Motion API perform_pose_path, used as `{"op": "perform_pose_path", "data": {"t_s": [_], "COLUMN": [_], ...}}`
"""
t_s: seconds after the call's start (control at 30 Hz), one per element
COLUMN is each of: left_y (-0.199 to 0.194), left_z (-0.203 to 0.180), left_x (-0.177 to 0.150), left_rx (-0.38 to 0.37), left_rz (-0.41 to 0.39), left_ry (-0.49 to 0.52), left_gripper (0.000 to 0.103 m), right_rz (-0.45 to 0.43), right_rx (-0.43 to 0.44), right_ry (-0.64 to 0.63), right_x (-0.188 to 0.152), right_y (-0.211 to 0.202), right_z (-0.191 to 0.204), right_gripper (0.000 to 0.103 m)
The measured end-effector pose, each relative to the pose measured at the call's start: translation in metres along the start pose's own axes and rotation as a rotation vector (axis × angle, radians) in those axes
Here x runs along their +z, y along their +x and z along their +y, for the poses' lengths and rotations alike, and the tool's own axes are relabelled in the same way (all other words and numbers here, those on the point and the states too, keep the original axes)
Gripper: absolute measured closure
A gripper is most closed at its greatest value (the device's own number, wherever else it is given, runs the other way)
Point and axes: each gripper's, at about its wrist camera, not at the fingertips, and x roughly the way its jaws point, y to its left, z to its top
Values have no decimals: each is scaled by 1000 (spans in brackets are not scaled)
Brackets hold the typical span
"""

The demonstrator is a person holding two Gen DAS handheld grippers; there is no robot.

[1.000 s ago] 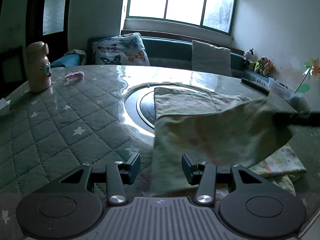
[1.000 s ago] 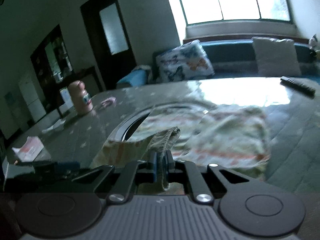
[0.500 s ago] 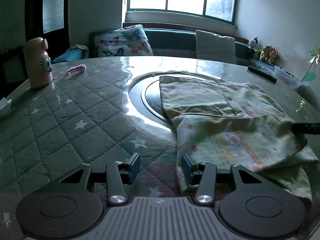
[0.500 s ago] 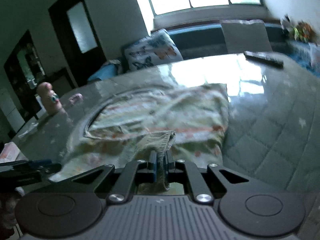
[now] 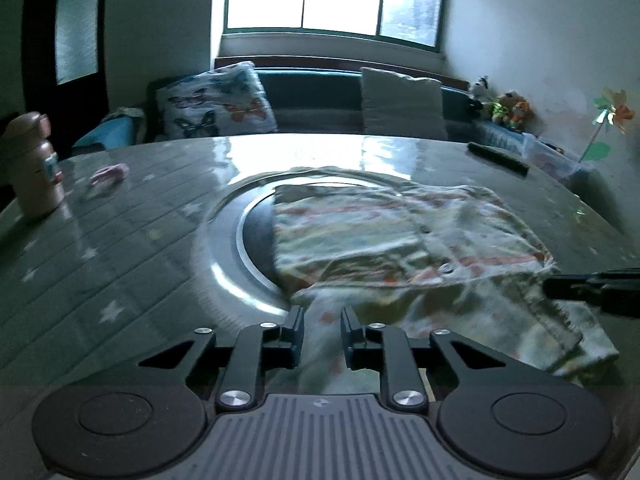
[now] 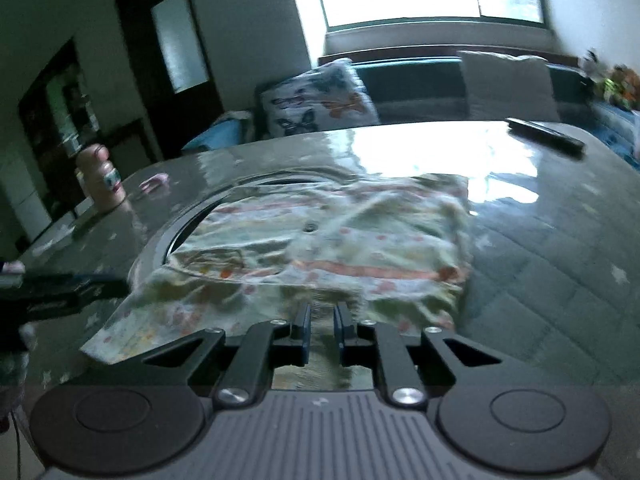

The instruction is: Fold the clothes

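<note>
My left claw point(image 5: 322, 334), wide a second ago, is closing over the pale floral cotton garment point(image 5: 404, 248), now folded flat at twelve o'clock on the quilted green surface point(image 5: 100, 264); my right claw point(image 6: 322, 330) is opening, cloth between its pads, contact blurred.

The pale green, pastel-printed cotton garment point(image 5: 400, 240), lifted at lower right a second ago, now lies on the table. The left gripper point(image 5: 322, 338) is closing around its near edge; the right gripper point(image 6: 322, 330), earlier clamped, is opening.
</note>
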Motion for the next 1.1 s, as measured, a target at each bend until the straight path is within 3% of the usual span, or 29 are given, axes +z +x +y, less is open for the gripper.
{"op": "perform_pose_path", "data": {"t_s": [0.13, 0.37, 0.57, 0.8, 1.1], "left_y": [20, 41, 28, 4, -16], "left_z": [-6, 6, 11, 6, 5], "left_x": [7, 2, 0, -21, -43], "left_rx": [-24, -2, 3, 3, 33], "left_rz": [24, 49, 35, 24, 22], "left_ry": [18, 26, 33, 114, 201], "left_gripper": [87, 88, 86, 86, 86], "right_rz": [1, 40, 33, 48, 80], "right_rx": [26, 15, 23, 105, 76], "right_ry": [-65, -78, -91, -172, -179], "right_x": [5, 3, 1, -13, -35], "right_y": [16, 35, 21, -4, -20], "right_z": [9, 0, -2, 15, 9], "right_gripper": [91, 93, 92, 91, 89]}}
